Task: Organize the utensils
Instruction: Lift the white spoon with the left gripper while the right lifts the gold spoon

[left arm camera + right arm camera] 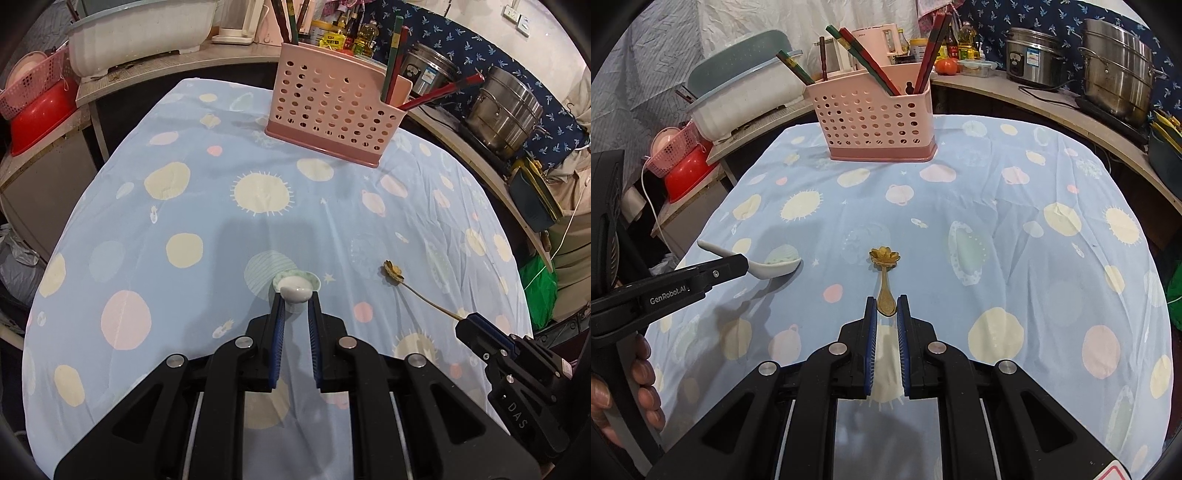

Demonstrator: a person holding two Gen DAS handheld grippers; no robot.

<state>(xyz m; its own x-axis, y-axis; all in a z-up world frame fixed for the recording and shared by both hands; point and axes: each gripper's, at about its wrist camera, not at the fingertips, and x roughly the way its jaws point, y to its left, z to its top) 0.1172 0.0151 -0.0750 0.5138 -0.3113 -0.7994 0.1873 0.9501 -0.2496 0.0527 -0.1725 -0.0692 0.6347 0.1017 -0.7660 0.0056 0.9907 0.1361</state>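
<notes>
Left wrist view: pink utensil caddy (332, 107) stands at the far end of the tablecloth (147, 229), its chopsticks (393, 55) cut off by the frame top, and the white ceramic spoon (295, 291) is foreshortened, handle end toward camera. Left gripper (295, 306) pinches that handle at its tips, bowl pointing toward the caddy. Right gripper (886, 308) is narrow on the gold flower-end spoon (885, 277), gripped at its near end, flower end toward the caddy (875, 118), well short of it.

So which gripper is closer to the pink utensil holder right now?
Neither clearly: left gripper holds the white spoon, right gripper the gold spoon, both well short of the pink holder.
</notes>
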